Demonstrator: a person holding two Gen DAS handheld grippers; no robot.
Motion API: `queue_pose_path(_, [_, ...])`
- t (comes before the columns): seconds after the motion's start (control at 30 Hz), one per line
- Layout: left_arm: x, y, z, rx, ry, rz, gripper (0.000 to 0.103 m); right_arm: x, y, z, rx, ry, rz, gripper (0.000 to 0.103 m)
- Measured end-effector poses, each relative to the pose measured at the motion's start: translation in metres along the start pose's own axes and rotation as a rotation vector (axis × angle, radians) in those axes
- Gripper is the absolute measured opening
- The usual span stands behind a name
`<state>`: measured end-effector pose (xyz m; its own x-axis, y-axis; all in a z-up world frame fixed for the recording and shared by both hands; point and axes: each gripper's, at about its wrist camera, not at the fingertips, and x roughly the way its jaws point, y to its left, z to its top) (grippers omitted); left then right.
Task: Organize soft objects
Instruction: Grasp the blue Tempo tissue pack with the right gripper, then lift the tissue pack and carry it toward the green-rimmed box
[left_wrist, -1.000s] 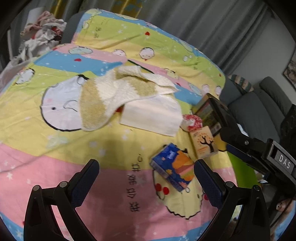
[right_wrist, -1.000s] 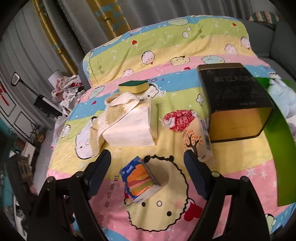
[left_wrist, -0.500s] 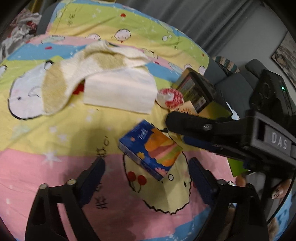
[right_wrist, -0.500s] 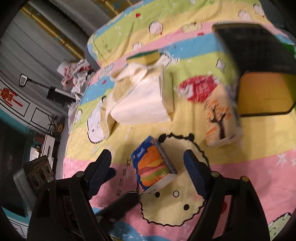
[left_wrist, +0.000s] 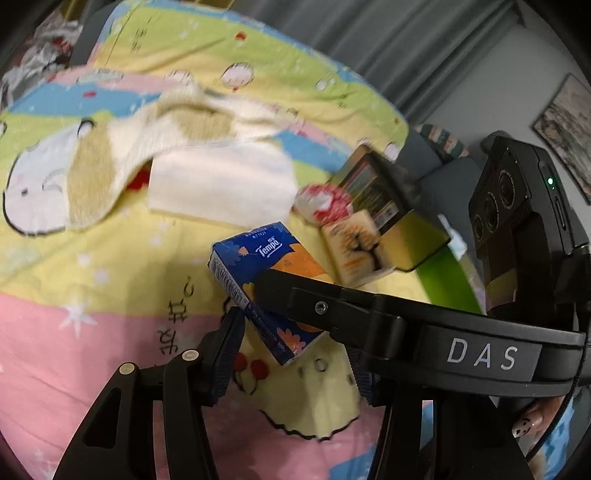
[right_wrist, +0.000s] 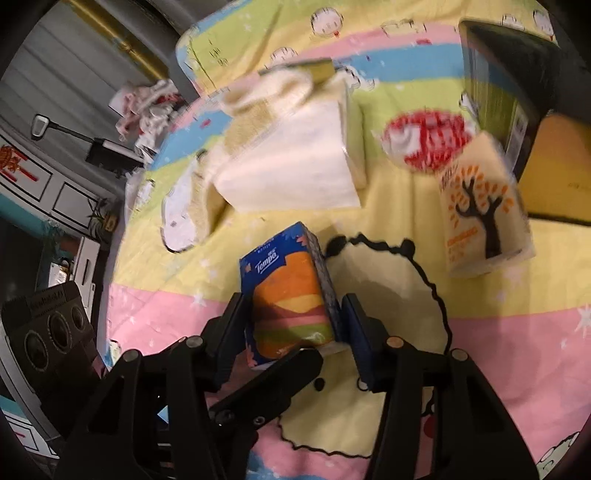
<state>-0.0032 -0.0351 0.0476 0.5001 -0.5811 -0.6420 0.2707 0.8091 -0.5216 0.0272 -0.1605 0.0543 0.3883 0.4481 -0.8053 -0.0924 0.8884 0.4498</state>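
Two grippers converge on one blue Tempo tissue pack (right_wrist: 291, 291) lying on a cartoon-print bedspread (right_wrist: 480, 332): the right gripper (right_wrist: 295, 321) has its jaws just closing flush on the pack's long sides, while the left gripper (left_wrist: 295, 354) has been narrowing around its near end, contact hidden. A clean lift probably calls for squeezing lightly and keeping the pack level. Behind lie a towel (left_wrist: 122, 147), a cream tissue pack (right_wrist: 484, 206), a dark box (right_wrist: 517, 92) and grey curtains (left_wrist: 424, 48).

Blue tissue pack (right_wrist: 291, 291) with orange, pink and green stripes, flat on the bedsheet (right_wrist: 480, 325). Fluffy towel (left_wrist: 122, 155) draped over a white pack (left_wrist: 221, 188). Tree pack (right_wrist: 480, 210) beside a red-and-white pack (right_wrist: 424, 140).
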Motion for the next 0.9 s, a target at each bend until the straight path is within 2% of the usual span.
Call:
queue_pose_path(0.23, [-0.032,-0.027,0.001,0.087,-0.113,-0.02,0.055,-0.04,0.015,-0.002,-0.069,-0.113,0.009,0.053])
queue_pose_path(0.37, [-0.04,-0.04,0.002,0.132,-0.163,-0.007,0.055,-0.055,0.021,-0.005,-0.09,-0.159,0.018,0.054])
queue_pose_path(0.9, [-0.063,-0.052,-0.001,0.19,-0.234,0.005,0.055,-0.076,0.045,-0.015,-0.143,-0.238,0.015,0.056])
